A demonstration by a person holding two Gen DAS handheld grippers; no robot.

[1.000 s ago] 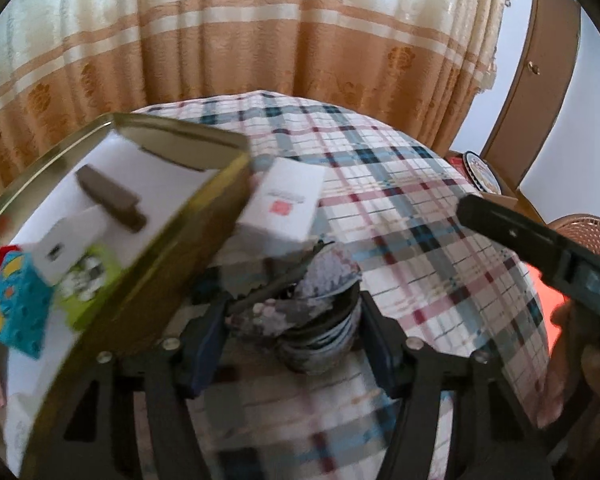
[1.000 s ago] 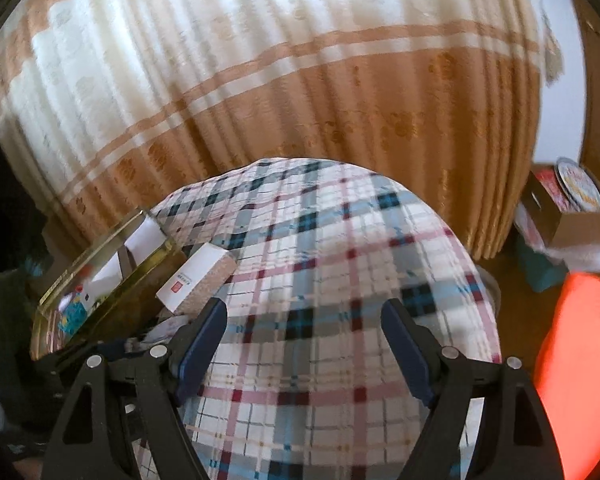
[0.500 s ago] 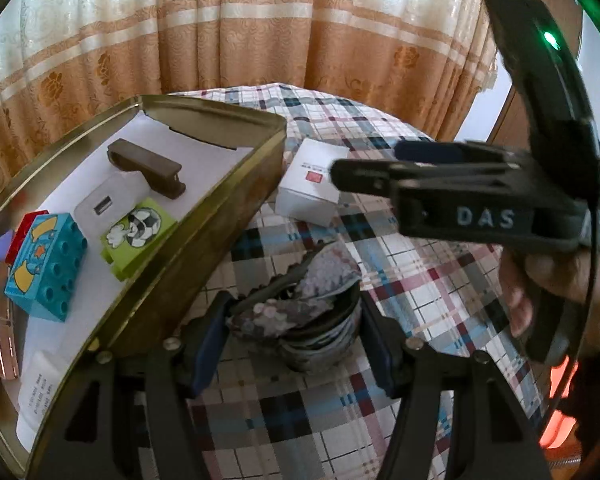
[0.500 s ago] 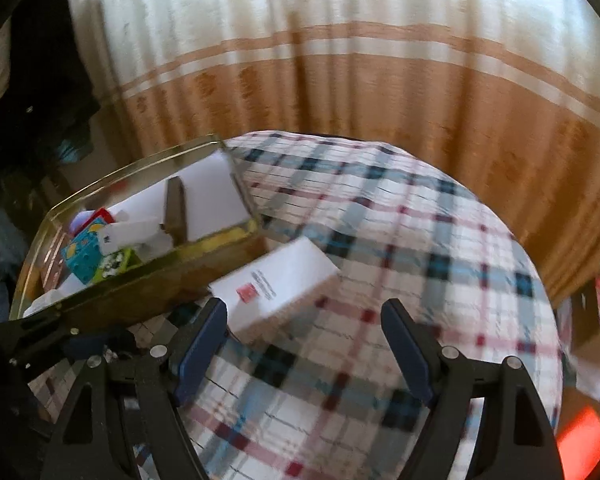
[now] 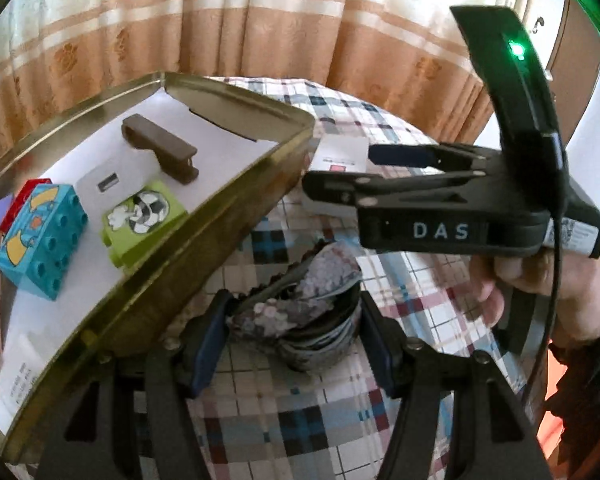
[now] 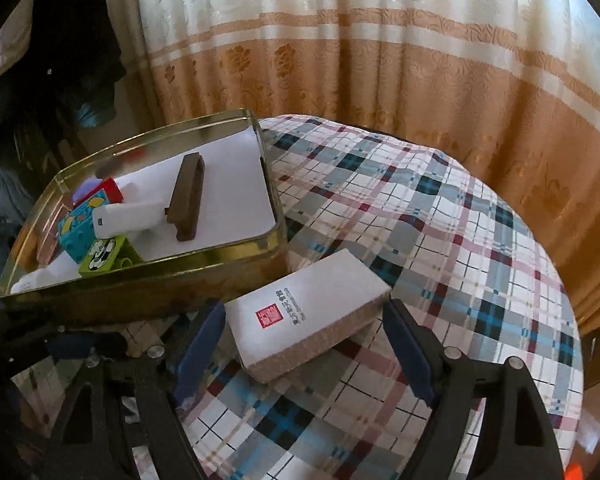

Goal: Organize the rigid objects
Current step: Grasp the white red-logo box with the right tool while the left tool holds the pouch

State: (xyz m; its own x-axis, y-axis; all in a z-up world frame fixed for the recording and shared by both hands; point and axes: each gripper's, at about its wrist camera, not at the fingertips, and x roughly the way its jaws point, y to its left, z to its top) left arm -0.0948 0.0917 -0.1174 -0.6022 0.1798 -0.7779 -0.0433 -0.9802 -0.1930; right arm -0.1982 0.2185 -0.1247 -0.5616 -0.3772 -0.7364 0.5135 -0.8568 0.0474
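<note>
The left gripper [image 5: 296, 336] is clenching a crumpled dark and grey cup [image 5: 308, 312] between its blue pads, holding it over the checked cloth [image 5: 384, 128] beside the near wall of the gold tin [image 5: 204, 224]. The right gripper [image 6: 304, 344] is standing released, its jaws spread to either side of a white box [image 6: 308, 308] with a red stamp, and neither pad is pressing on it. The box is lying flat on the cloth, just beside the tin's near right corner. Inside the tin, on white paper, a brown bar [image 5: 160, 148] is lying toward the far end, with a white charger [image 6: 128, 218], a green block [image 5: 142, 220], a blue block [image 5: 40, 244] and a red block [image 6: 106, 192] crowding the left half. A hand [image 5: 540, 288] is gripping the right gripper's handle.
</note>
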